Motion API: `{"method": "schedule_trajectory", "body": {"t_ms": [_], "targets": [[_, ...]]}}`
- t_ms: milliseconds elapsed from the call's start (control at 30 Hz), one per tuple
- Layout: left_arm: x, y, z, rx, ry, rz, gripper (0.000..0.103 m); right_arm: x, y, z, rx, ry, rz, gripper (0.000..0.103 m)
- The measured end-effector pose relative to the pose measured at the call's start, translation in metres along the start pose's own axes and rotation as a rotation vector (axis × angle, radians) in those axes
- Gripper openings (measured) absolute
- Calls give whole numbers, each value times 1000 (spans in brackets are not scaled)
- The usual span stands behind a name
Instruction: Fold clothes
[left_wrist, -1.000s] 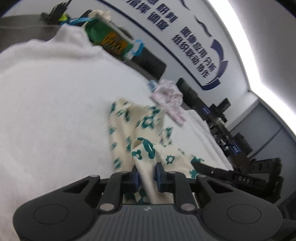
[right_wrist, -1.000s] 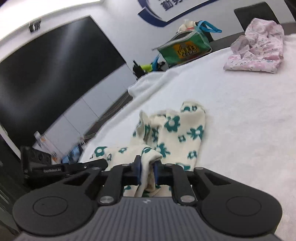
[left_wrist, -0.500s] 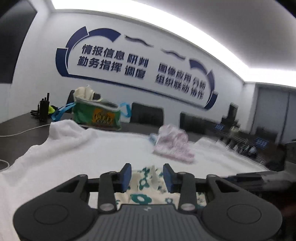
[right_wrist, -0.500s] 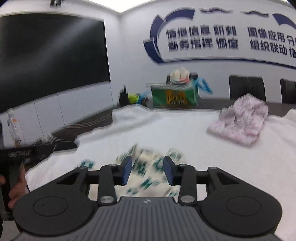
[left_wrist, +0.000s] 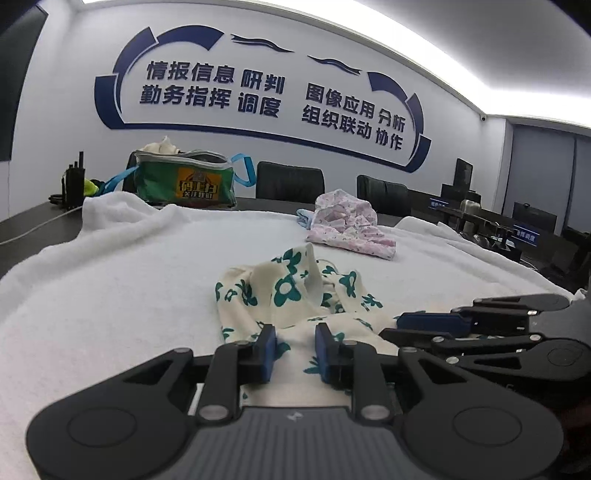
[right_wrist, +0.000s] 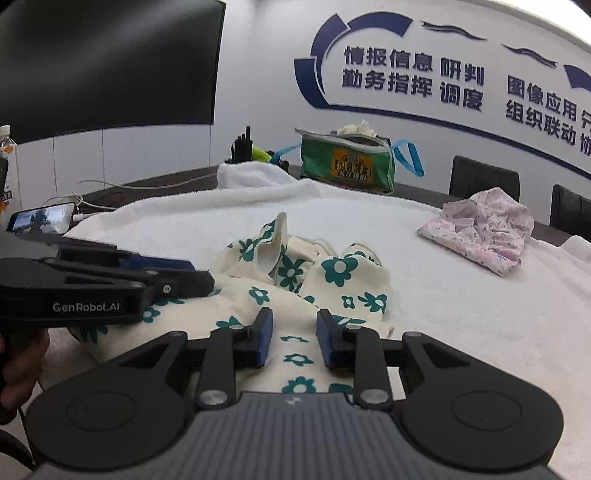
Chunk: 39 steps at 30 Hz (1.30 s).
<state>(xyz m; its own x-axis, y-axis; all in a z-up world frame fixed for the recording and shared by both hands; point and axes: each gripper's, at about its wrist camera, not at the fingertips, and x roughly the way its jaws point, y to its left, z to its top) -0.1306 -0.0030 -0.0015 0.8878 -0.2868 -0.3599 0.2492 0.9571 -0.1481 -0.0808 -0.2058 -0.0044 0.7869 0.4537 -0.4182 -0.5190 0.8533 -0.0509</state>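
A cream garment with green flowers (left_wrist: 295, 288) lies crumpled on the white towel (left_wrist: 110, 277) that covers the table. My left gripper (left_wrist: 295, 343) hovers over its near edge. Its jaws are closing with a clear gap, and the cloth lies under them, not pinched. In the right wrist view the same garment (right_wrist: 332, 273) spreads below my right gripper (right_wrist: 294, 338). Those jaws are closing too, and the blue pads do not press on the fabric. Each gripper shows in the other's view: the right gripper (left_wrist: 395, 326) at the right, the left gripper (right_wrist: 201, 275) at the left.
A pink patterned garment (left_wrist: 347, 225) lies farther back on the towel. A green bag (left_wrist: 184, 181) stands at the far edge, with black radios (left_wrist: 74, 181) to its left. Dark chairs (left_wrist: 290, 182) line the far side. A phone (right_wrist: 40, 218) lies at the left.
Both grippers were shut on the flowered garment a second ago and have let it go. Both views rolled level and pulled back; the garment now lies loose on the towel.
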Motion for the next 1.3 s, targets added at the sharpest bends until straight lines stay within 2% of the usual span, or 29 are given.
{"method": "schedule_trajectory", "body": {"t_ms": [233, 700, 1133, 1200, 1267, 1300], "targets": [[4, 5, 5, -35, 8, -14, 22, 2, -15, -2, 92, -1, 54, 27], [3, 13, 6, -91, 16, -44, 23, 2, -16, -3, 113, -14, 65, 27], [2, 13, 5, -90, 11, -48, 23, 1, -18, -4, 121, -18, 72, 27], [-1, 15, 5, -97, 1, -62, 29, -1, -21, -3, 141, -17, 83, 27], [-9, 17, 6, -79, -12, -79, 40, -10, -27, 3, 176, -25, 107, 29], [-15, 17, 7, -64, -25, -79, 41, -18, -29, 7, 178, -47, 116, 36]]}}
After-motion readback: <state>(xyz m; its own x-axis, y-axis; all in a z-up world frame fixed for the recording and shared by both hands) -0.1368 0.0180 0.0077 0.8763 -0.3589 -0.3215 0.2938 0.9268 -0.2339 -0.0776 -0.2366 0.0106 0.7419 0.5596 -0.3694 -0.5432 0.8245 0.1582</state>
